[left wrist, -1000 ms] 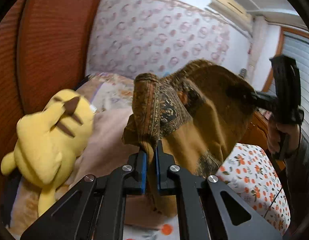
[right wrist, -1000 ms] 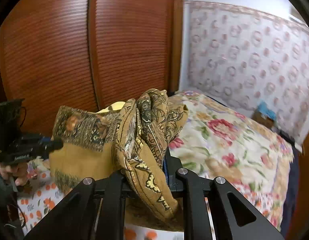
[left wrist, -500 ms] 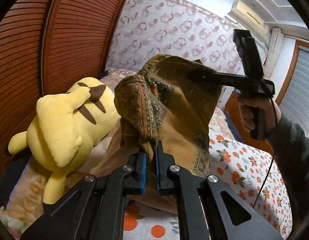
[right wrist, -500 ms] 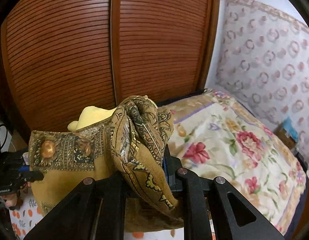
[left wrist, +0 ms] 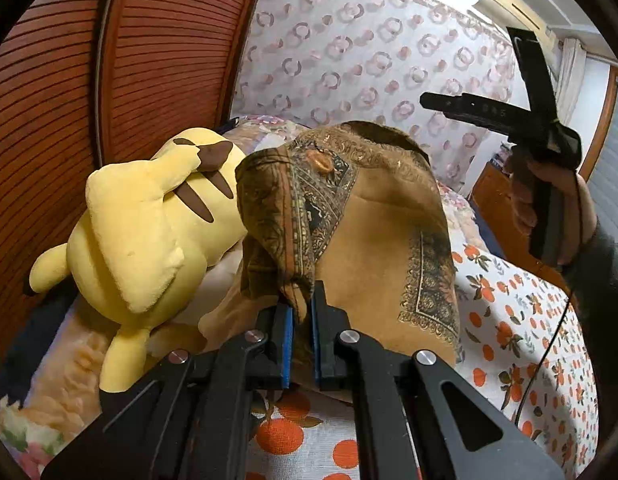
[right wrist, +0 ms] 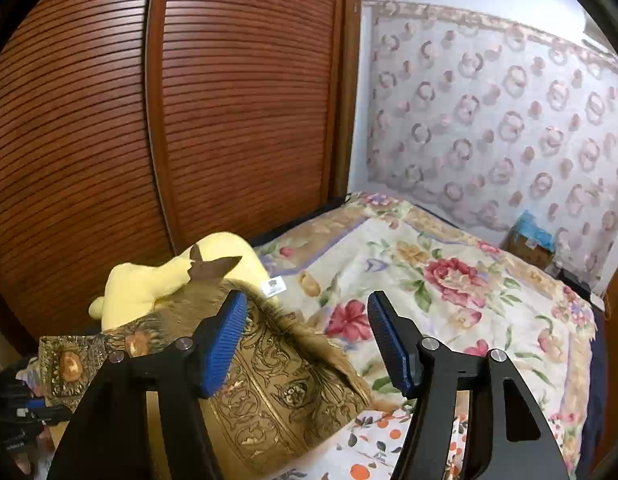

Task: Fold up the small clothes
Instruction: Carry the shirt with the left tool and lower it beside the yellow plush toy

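my left gripper (left wrist: 303,316) pinches a bunched corner of the brown patterned cloth (left wrist: 373,240), draped over the bed (right wrist: 449,280) beside the yellow plush (left wrist: 149,224). my right gripper (right wrist: 307,340) is opening, nothing between its jaws. mid-fold; next i need a fresh edge.

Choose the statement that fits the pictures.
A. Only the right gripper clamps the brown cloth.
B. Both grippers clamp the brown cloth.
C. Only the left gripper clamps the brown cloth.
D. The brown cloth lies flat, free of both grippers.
C: the left gripper pinches a bunched edge of the cloth between its blue pads, while the right gripper is opening, its pads clear of the cloth.
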Demonstrator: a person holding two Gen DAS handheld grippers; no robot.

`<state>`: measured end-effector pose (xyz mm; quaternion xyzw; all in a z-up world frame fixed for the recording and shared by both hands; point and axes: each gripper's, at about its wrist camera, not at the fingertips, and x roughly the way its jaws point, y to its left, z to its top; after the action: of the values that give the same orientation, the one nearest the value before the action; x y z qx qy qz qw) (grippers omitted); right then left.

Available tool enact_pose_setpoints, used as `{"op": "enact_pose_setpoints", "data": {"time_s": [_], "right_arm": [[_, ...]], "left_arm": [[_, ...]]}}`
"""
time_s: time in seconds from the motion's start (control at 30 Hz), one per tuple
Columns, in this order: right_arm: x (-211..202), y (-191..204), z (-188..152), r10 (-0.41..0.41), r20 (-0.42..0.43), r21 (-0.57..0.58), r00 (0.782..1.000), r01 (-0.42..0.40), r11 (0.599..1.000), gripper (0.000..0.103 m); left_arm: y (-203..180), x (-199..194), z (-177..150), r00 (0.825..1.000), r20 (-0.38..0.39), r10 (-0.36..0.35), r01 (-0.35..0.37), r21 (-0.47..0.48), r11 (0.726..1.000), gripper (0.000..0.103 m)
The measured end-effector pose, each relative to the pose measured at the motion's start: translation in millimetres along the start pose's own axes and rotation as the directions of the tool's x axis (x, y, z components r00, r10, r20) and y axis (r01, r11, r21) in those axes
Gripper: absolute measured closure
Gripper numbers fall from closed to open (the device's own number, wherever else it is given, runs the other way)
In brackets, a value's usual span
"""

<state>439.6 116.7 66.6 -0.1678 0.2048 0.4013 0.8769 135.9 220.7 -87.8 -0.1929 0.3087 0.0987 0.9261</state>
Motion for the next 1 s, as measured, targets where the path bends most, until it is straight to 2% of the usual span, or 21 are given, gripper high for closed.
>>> {"op": "enact_pose_setpoints", "data": {"time_s": [0.13, 0.27, 0.33, 0.53, 0.67, 0.7, 0.77, 0.9, 0.93, 1.0], "right_arm": [[12.2, 15.2, -12.5, 0.094, -0.081, -0.011, 0.992, -0.095, 0.995, 0.038], [43.5, 27.2, -36.7, 0.134, -0.17, 0.002, 0.976, -0.135, 0.991, 0.038], [61.7, 32.1, -47.7, 0.115, -0.199, -0.001, 0.973, -0.118, 0.993, 0.037], [87.1, 27.8, -48.0, 0.119, -0.158, 0.021, 0.98, -0.117, 0.993, 0.035], [61.8, 27.1, -64.7, 0.084, -0.15, 0.026, 0.985, -0.081, 0.996, 0.035], [43.9, 26.6, -72.2, 0.083, -0.147, 0.03, 0.986, -0.079, 0.996, 0.035], [17.7, 34.5, -79.7, 0.083, -0.142, 0.033, 0.986, -0.079, 0.996, 0.035], [-25.3, 44.3, -91.8, 0.094, -0.108, 0.051, 0.99, -0.089, 0.995, 0.035], [-33.7, 45.8, -93.7, 0.096, -0.1, 0.059, 0.99, -0.09, 0.994, 0.035], [-45.3, 48.5, -97.5, 0.096, -0.086, 0.07, 0.992, -0.09, 0.993, 0.035]], "left_arm": [[1.0, 0.5, 0.1, 1.0, -0.007, 0.001, -0.001, -0.005, 1.0, 0.095], [-0.6, 3.6, -0.7, 1.0, -0.016, 0.012, -0.012, 0.005, 1.0, 0.095], [-2.1, 3.6, -0.5, 1.0, -0.015, 0.017, -0.017, 0.013, 1.0, 0.095], [-4.8, 3.4, 0.9, 0.999, -0.015, 0.036, -0.036, 0.031, 0.999, 0.095], [-9.2, -5.7, 3.1, 0.998, 0.003, 0.061, -0.062, 0.051, 0.997, 0.091], [-10.6, -9.4, 3.1, 0.998, 0.012, 0.067, -0.067, 0.061, 0.996, 0.089], [-14.1, -16.4, 2.5, 0.997, 0.028, 0.074, -0.076, 0.078, 0.994, 0.081], [-21.3, -32.9, 0.6, 0.997, 0.064, 0.052, -0.058, 0.099, 0.993, 0.055], [-23.7, -36.1, -0.2, 0.996, 0.068, 0.05, -0.057, 0.105, 0.993, 0.052], [-28.9, -45.2, -1.3, 0.996, 0.087, 0.037, -0.048, 0.123, 0.991, 0.028]]}}
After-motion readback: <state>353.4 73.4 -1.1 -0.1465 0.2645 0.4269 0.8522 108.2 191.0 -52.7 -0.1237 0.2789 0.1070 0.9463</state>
